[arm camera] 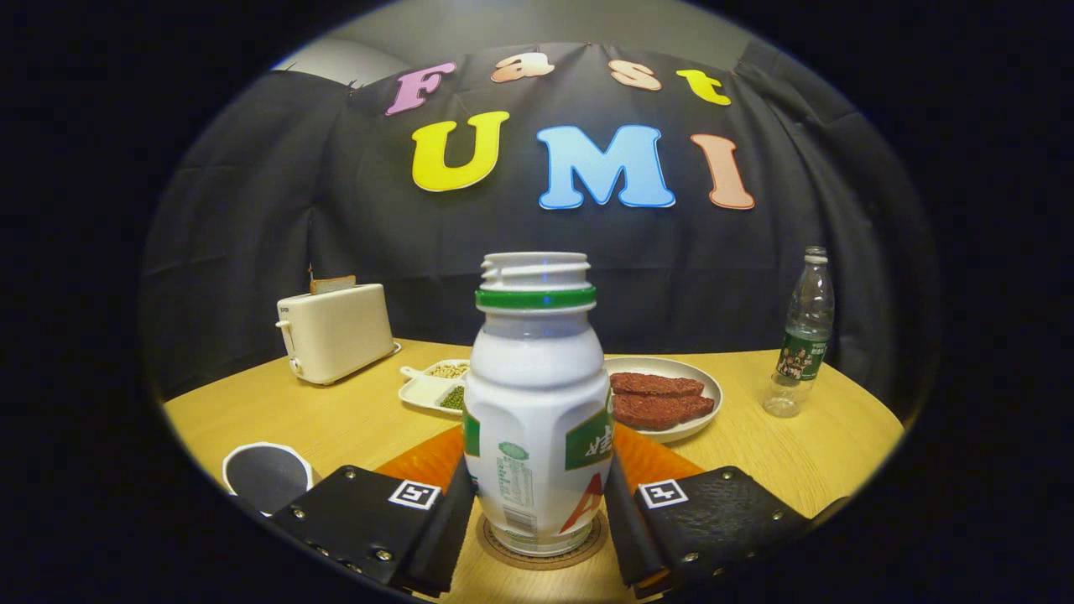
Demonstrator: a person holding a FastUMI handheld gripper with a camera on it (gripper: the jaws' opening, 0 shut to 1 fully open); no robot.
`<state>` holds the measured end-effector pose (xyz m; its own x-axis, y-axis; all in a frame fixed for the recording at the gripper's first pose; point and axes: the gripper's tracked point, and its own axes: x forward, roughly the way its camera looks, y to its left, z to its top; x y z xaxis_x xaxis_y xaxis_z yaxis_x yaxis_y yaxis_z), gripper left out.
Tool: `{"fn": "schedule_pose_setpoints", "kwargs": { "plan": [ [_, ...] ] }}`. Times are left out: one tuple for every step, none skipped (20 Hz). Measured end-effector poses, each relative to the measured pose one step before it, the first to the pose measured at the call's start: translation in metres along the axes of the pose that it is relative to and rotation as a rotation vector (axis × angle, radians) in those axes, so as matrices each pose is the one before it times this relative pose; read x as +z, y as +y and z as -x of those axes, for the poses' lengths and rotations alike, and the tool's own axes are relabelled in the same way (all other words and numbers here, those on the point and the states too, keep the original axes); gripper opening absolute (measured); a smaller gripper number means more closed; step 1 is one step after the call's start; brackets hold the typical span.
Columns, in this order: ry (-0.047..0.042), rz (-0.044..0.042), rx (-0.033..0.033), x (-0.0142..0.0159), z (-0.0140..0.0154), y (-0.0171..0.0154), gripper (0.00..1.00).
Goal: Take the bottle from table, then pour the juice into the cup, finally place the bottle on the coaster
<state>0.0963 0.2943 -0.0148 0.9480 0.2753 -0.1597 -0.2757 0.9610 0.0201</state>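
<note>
**Bottle Seated on Coaster, Fingers at Its Sides**

The bottle [537,403] stands upright at the lower centre of the frame, cap off, with its base resting on the round coaster [542,549]. The coaster rim shows around the base, so the bottle sits roughly centred on it. An orange mat [428,461] lies just behind the coaster.

The gripper [537,512] has one finger at each side of the bottle's lower body. The fingers appear to touch or very nearly touch the bottle wall; whether they are pressing on it or have just let go cannot be told. Low, opposed contact of this kind keeps a tall container vertical while it is set down.

The cup [267,476] stands at the lower left, beside the left finger and apart from the bottle, its mouth upward. Its contents cannot be judged.

Judgement: with the bottle on the coaster, the task appears to be at its final step; what remains is a straight withdrawal that does not tip the bottle.

Further back on the table [352,419] are a toaster [336,333], a divided tray [436,386], a plate [663,394] and a clear water bottle [801,335], all well apart.
</note>
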Motion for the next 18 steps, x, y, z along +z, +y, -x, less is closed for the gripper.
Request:
{"fn": "schedule_pose_setpoints", "kwargs": {
  "plan": [
    [0.00025,0.00522,0.00173,-0.00065,-0.00090,-0.00029,0.71],
    [0.00189,0.00523,0.00037,0.00078,0.00095,0.00056,0.71],
    [-0.00106,0.00424,0.00082,-0.00100,0.00019,0.00016,0.71],
    [-0.00254,-0.00200,0.00098,0.00120,-0.00090,-0.00048,0.71],
    [-0.00206,-0.00256,0.00295,-0.00155,0.00041,0.00018,0.73],
    [-0.00222,-0.00426,-0.00032,0.00140,-0.00008,-0.00107,0.74],
    [-0.00537,-0.00729,0.00096,0.00038,0.00114,0.00040,0.75],
    [-0.01477,0.00008,0.00371,0.00612,0.00194,0.00063,0.83],
    [-0.01234,0.00228,-0.01150,0.00302,0.00197,-0.00180,1.00],
    [-0.00950,0.00103,-0.00953,0.00456,0.00259,-0.00151,0.99],
    [-0.01079,-0.00116,-0.00407,0.00459,0.00264,0.00046,0.99],
    [-0.01374,0.00402,-0.00275,0.00691,0.00396,0.00051,0.99],
    [-0.01315,0.00992,-0.01259,0.00679,0.00392,-0.00109,0.99],
    [-0.01057,0.01031,-0.01781,0.00945,0.00473,-0.00295,0.99],
    [-0.00975,0.00586,-0.01126,0.00820,0.00637,-0.00166,0.99],
    [-0.00218,0.00387,-0.01104,0.01002,0.00657,-0.00050,0.99],
    [-0.00947,0.00160,-0.01035,0.01220,0.00808,-0.00075,0.98],
    [-0.01965,0.00120,-0.00188,0.01652,0.00745,0.00070,0.99]
  ]
}}
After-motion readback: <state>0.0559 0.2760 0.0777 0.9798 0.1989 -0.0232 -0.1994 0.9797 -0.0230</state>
